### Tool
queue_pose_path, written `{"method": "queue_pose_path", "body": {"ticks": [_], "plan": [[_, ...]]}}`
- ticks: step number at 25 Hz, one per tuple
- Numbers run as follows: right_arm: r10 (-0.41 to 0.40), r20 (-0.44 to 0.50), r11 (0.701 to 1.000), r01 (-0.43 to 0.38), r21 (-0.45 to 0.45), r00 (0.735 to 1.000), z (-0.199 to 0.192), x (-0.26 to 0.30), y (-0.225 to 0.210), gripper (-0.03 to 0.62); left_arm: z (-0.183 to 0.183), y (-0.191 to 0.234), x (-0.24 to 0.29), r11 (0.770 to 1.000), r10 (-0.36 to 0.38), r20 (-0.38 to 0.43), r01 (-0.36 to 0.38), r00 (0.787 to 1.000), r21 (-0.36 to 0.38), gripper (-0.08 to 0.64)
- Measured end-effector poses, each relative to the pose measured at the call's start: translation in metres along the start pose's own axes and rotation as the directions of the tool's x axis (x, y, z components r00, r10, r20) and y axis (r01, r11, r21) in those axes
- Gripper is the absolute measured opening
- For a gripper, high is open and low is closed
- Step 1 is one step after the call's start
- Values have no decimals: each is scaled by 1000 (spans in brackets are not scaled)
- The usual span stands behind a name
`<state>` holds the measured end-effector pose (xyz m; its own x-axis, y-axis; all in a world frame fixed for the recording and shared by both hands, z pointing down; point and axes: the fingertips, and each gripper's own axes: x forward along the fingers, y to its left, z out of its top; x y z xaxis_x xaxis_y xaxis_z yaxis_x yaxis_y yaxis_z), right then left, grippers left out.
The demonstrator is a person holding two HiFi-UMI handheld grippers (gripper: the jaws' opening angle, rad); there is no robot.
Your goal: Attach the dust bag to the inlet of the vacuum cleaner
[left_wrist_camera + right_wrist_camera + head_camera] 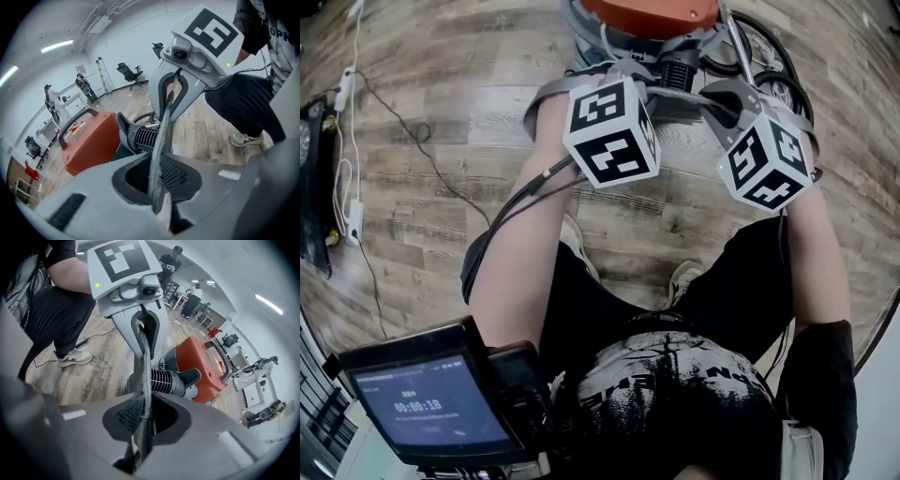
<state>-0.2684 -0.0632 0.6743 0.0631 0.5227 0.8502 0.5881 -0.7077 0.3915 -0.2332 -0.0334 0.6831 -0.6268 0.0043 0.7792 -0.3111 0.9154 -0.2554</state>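
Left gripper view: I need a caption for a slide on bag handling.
Left gripper shut on the grey dust bag, stretched edge-on to the right gripper, orange vacuum cleaner behind.

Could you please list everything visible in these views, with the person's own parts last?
vacuum: one, orange, on the floor ahead of the person
ribbed tube: one, black, on the vacuum's near side
bag: one, grey, stretched between both grippers
loops: a few, black, right of the vacuum; hose or cable, cannot tell
cables: several, black and white, on the floor at left
screen: one, black, lower left of the head view
chair: one, black, far back
bystanders: at least two, far back
floor: wood planks
shoes: two, pale, on the floor
left gripper: grey, shut on the bag
right gripper: grey, shut on the bag
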Motion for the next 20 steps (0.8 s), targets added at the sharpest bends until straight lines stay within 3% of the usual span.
{"method": "queue_pose_path", "body": {"ticks": [11, 20], "plan": [[13, -7, 1000, -13, 15, 1000, 6, -4, -2, 31, 1, 2, -15, 999, -33, 33, 33, 999, 13, 34], [57, -6, 994, -56, 92, 998, 1, 15, -16, 40, -7, 19, 4, 994, -103, 49, 104, 994, -25, 34]]}}
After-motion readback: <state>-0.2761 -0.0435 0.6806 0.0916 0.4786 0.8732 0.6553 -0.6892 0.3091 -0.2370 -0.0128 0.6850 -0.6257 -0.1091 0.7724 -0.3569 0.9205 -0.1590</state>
